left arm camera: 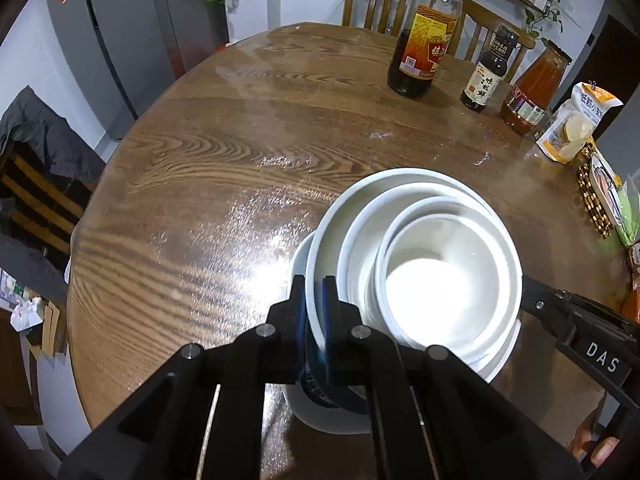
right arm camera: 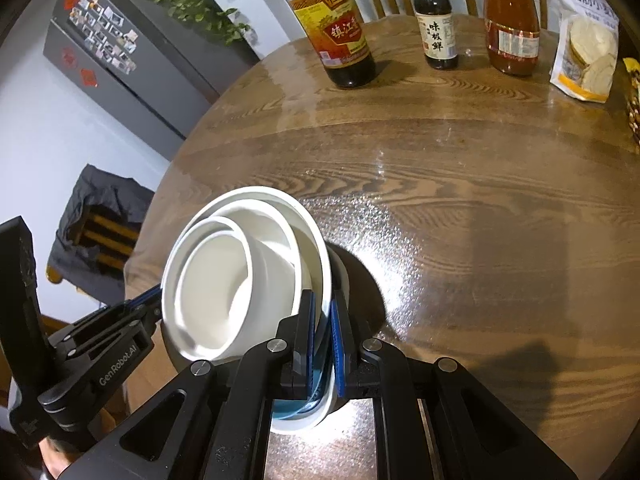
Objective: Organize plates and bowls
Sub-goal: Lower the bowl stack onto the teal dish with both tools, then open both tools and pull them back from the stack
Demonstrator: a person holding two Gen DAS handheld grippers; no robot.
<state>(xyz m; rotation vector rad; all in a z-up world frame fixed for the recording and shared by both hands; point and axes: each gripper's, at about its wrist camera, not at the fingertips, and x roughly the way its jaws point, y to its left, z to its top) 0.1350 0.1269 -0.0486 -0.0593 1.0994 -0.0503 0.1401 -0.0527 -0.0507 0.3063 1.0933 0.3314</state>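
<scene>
A stack of nested white bowls (left arm camera: 432,280) is held over the near part of the round wooden table (left arm camera: 240,160). The lowest bowl (left arm camera: 320,396) is blue inside. My left gripper (left arm camera: 313,284) is shut on the left rim of the large outer bowl. My right gripper (left arm camera: 532,296) meets the stack from the right. In the right wrist view the right gripper (right arm camera: 322,300) is shut on the same stack's (right arm camera: 224,288) right rim, and the left gripper (right arm camera: 154,300) holds the opposite side. Whether the stack touches the table (right arm camera: 460,200) I cannot tell.
At the table's far side stand a tall vinegar bottle (left arm camera: 420,52), a small dark sauce bottle (left arm camera: 486,76), an orange sauce bottle (left arm camera: 532,92) and a snack bag (left arm camera: 576,124). A beaded mat (left arm camera: 596,200) lies at the right edge. Wooden chairs (left arm camera: 372,0) stand behind.
</scene>
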